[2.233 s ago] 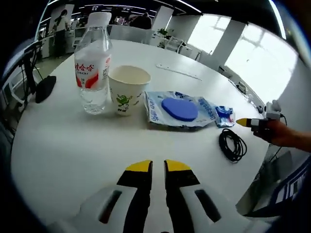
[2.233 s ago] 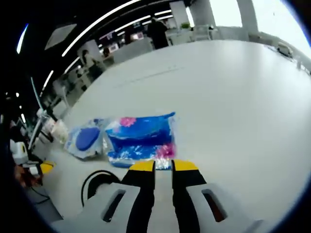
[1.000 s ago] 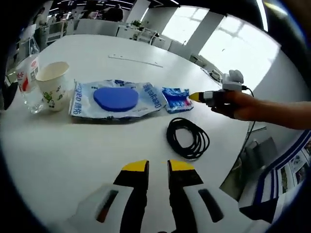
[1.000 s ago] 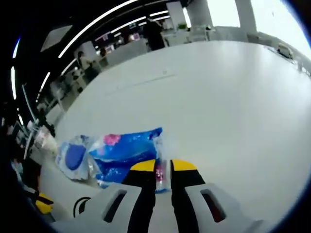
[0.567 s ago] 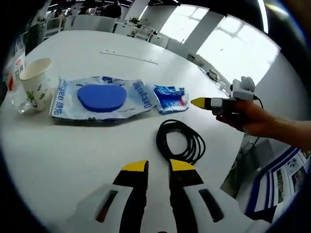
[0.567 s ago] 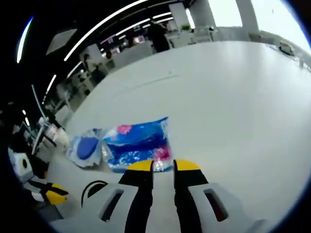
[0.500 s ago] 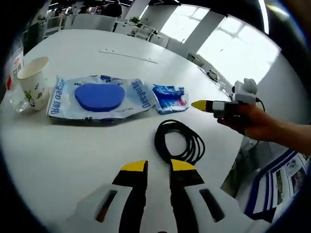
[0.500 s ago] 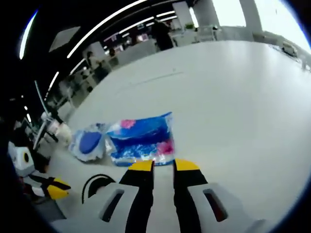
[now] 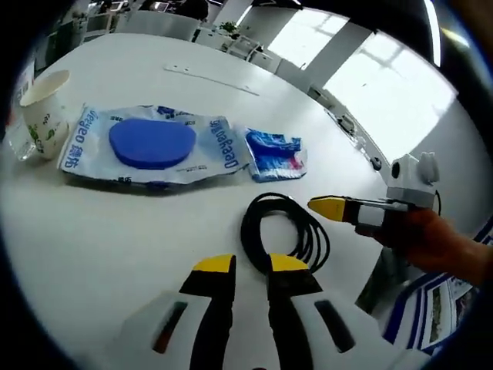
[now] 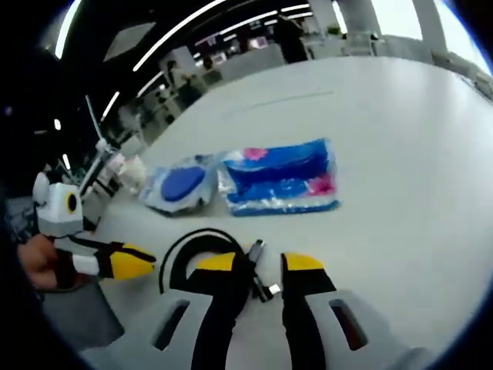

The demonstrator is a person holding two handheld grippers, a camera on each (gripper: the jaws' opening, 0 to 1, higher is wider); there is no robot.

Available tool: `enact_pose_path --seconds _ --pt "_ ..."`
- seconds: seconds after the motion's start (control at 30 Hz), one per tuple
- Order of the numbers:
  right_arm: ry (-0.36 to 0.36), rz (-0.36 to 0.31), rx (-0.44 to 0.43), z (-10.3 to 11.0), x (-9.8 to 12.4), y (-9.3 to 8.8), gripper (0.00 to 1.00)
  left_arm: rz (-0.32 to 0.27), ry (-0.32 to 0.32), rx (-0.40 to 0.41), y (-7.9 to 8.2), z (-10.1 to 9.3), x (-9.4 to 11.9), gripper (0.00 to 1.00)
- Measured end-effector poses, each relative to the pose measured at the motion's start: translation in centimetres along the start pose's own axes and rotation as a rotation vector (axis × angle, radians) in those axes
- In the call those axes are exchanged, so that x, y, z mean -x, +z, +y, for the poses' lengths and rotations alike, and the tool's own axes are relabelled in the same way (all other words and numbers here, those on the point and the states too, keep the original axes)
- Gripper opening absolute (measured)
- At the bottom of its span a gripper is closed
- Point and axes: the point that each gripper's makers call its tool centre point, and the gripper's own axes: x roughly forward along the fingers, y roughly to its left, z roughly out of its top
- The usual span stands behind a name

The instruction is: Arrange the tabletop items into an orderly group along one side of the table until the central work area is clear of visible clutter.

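Observation:
A coiled black cable (image 9: 281,231) lies on the white table (image 9: 100,231), just ahead of my left gripper (image 9: 251,266), which is narrowly open and empty. My right gripper (image 9: 327,206) comes in from the right beside the coil, held by a hand (image 9: 427,243). In the right gripper view, my right gripper (image 10: 258,266) is open, with the cable's (image 10: 189,250) plug end between its jaws. My left gripper (image 10: 127,264) points at the coil from the left. Beyond lie a blue tissue packet (image 9: 273,154) (image 10: 281,185) and a wet-wipes pack (image 9: 150,146) (image 10: 181,185).
A paper cup (image 9: 38,108) (image 10: 135,171) stands at the far left, past the wipes pack. The table edge (image 9: 362,270) runs close to the cable on the right. Bare white tabletop (image 10: 400,154) stretches beyond the packets. Office desks and windows fill the background.
The right gripper has left the tissue packet, come down to the cable and opened its jaws wider. The left gripper view has moved closer to the coil.

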Motion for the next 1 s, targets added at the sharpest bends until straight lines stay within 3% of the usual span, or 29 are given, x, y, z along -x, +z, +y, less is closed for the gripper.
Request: enact_pose_path --seconds 0.37,0.53,0.83,1.0 --pt "0.012 0.034 0.006 0.1 -0.6 -1.0 0.19 0.015 -0.004 0.017 -0.5 -0.7 -1.1 0.08" --pt "0.022 0.048 0.029 0.5 -0.7 -1.3 0.13 0.029 0.008 0.000 -1.0 -0.6 -1.7 0.04" --pt "0.037 0.053 0.037 0.6 -1.0 -0.9 0.09 0.000 0.011 0.015 0.4 -0.2 -1.4 0.03" --pt "0.046 0.014 0.014 0.8 -1.4 0.5 0.03 -0.010 0.019 0.020 1.2 0.4 -1.4 0.03"
